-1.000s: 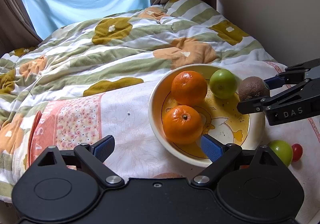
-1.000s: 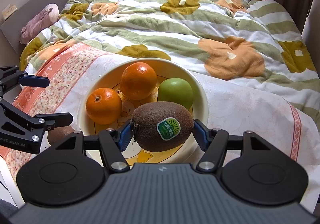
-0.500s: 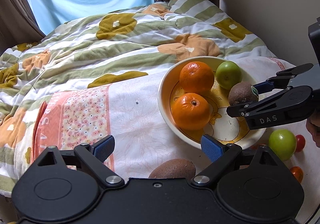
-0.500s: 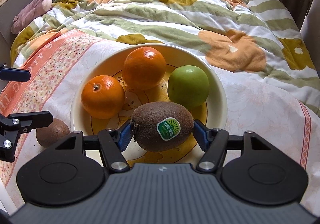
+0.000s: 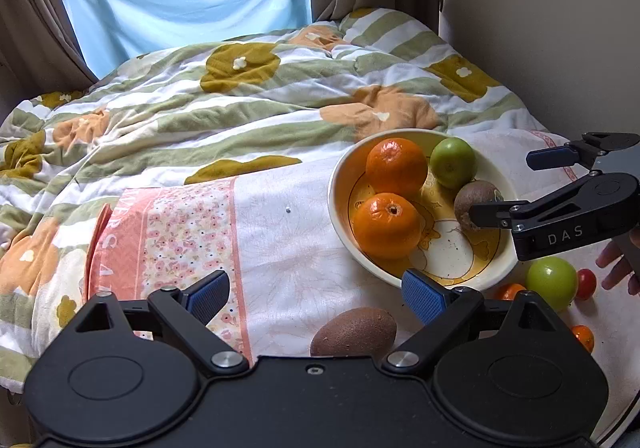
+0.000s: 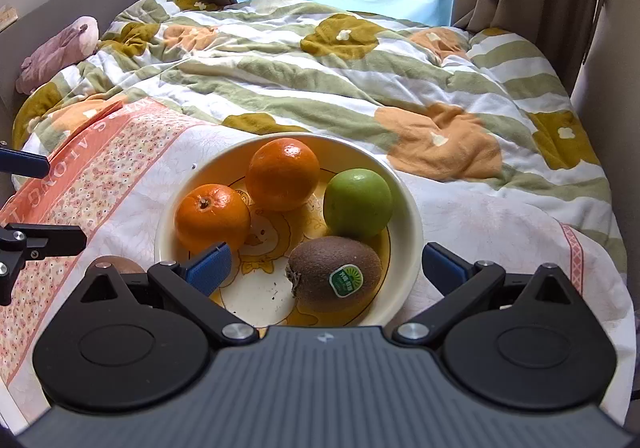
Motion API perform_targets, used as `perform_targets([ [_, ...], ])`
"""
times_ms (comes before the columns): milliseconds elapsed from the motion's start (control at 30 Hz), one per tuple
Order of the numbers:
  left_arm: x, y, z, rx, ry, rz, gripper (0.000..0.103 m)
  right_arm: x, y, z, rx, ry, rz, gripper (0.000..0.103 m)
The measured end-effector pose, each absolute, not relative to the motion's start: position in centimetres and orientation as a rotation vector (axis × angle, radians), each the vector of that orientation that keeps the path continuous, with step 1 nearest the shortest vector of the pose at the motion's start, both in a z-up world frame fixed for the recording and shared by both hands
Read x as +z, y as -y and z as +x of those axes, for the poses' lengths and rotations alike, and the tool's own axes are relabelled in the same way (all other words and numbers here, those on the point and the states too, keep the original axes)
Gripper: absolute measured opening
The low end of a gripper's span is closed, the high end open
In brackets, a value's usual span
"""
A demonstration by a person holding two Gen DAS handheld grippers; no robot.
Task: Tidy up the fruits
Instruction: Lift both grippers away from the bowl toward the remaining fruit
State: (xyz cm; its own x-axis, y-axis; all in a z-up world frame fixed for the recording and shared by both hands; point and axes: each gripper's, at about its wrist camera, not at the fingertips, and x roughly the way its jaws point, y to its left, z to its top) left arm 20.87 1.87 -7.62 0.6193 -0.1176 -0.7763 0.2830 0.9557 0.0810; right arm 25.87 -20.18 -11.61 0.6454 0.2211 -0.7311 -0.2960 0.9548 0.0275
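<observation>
1. Kiwi, brown and fuzzy with a green sticker (image 6: 335, 273), lies in our cream ceramic bowl (image 6: 404, 204); right gripper (image 6: 326, 262) jaws are opening, clear of it.
2. Left gripper (image 5: 316, 290) gapes empty.
3. Withdrawing carelessly, we risk clipping the bowl's near rim.

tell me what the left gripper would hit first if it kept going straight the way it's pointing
Most likely the kiwi on the cloth, which lies just ahead between the open fingers of the left gripper, a little right of centre. Depth is hard to judge here, so it could meet the floral cloth beside it instead.
</observation>
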Motion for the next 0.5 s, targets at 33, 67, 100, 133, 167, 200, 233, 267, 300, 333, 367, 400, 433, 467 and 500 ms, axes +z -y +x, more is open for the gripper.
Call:
perform_targets([
  [33,-7.3,-2.0,20.7,-0.233,-0.866,0.202,0.095,-11.3,20.2,25.6,0.29,-0.812,-0.095,0.103],
  [67,-6.9,-2.1,20.5,-0.234,-0.856,0.199,0.095,-10.9,20.3,25.3,0.288,-0.806,-0.089,0.103],
  [100,-6.6,-2.2,20.3,-0.237,-0.847,0.197,0.095,-10.5,20.4,24.9,0.285,-0.8,-0.083,0.103],
  [133,-6.3,-2.4,20.1,-0.239,-0.836,0.195,0.095,-10.1,20.4,24.6,0.281,-0.794,-0.078,0.103],
  [167,-6.0,-2.5,19.9,-0.243,-0.825,0.194,0.095,-9.5,20.4,24.2,0.274,-0.788,-0.073,0.103],
  [200,-5.6,-2.7,19.7,-0.246,-0.815,0.196,0.095,-9.1,20.5,23.8,0.267,-0.782,-0.07,0.103],
  [233,-5.3,-2.8,19.4,-0.248,-0.803,0.198,0.095,-8.5,20.5,23.5,0.26,-0.776,-0.068,0.103],
  [267,-4.9,-3.0,19.2,-0.25,-0.791,0.199,0.095,-8.0,20.5,23.1,0.251,-0.769,-0.067,0.103],
  [300,-4.6,-3.2,18.9,-0.252,-0.781,0.197,0.095,-7.4,20.5,22.8,0.242,-0.762,-0.065,0.103],
  [333,-4.2,-3.5,18.6,-0.255,-0.769,0.194,0.095,-6.8,20.5,22.4,0.231,-0.758,-0.06,0.103],
  [367,-3.9,-3.7,18.4,-0.258,-0.76,0.19,0.095,-6.3,20.5,22.0,0.224,-0.756,-0.055,0.103],
  [400,-3.6,-3.9,18.1,-0.26,-0.751,0.187,0.095,-5.7,20.5,21.6,0.219,-0.755,-0.052,0.103],
  [433,-3.3,-4.2,17.8,-0.264,-0.739,0.185,0.095,-5.2,20.5,21.1,0.21,-0.753,-0.049,0.103],
  [467,-3.0,-4.3,17.5,-0.268,-0.731,0.184,0.095,-4.7,20.4,20.7,0.198,-0.754,-0.045,0.103],
  [500,-2.8,-4.6,17.2,-0.271,-0.724,0.184,0.095,-4.3,20.4,20.2,0.187,-0.757,-0.039,0.103],
])
